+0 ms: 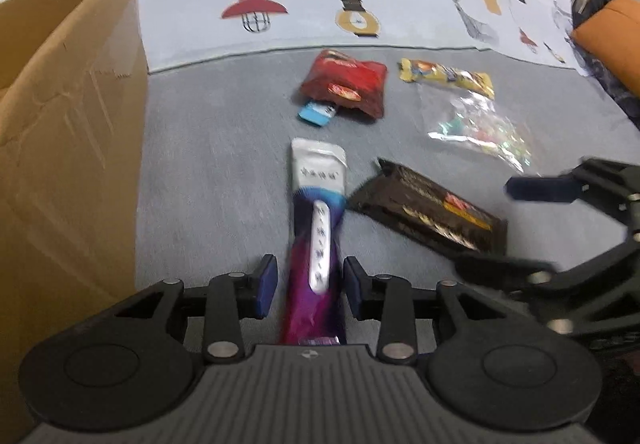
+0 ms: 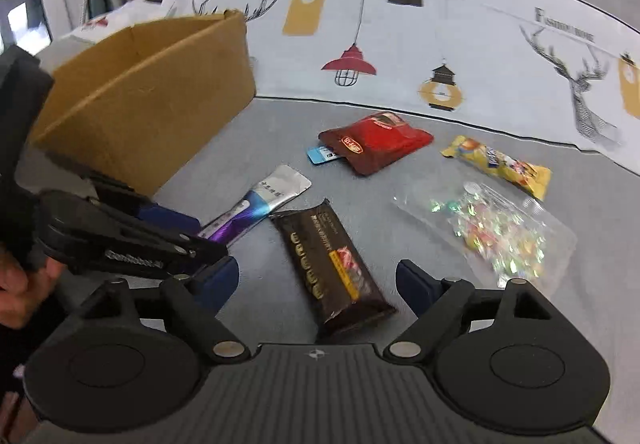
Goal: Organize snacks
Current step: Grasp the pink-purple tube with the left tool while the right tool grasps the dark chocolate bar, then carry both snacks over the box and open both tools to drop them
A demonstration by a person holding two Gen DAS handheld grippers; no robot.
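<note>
A purple and silver snack packet [image 1: 318, 228] lies on the grey cover between the fingers of my left gripper [image 1: 310, 286], which is open around its near end. It also shows in the right wrist view [image 2: 256, 205]. A dark brown chocolate bar [image 2: 334, 268] lies between the open fingers of my right gripper [image 2: 318, 284], apart from both pads. The bar shows in the left wrist view [image 1: 430, 211] too. Further back lie a red pouch [image 2: 378, 141], a yellow packet [image 2: 498, 165] and a clear bag of shiny sweets [image 2: 492, 230].
An open cardboard box [image 2: 148, 99] stands at the left, close to my left gripper [image 2: 168, 240]; it fills the left side of the left wrist view [image 1: 68, 131]. A small blue packet [image 2: 320, 155] pokes out under the red pouch. A printed white sheet [image 2: 400, 23] lies behind.
</note>
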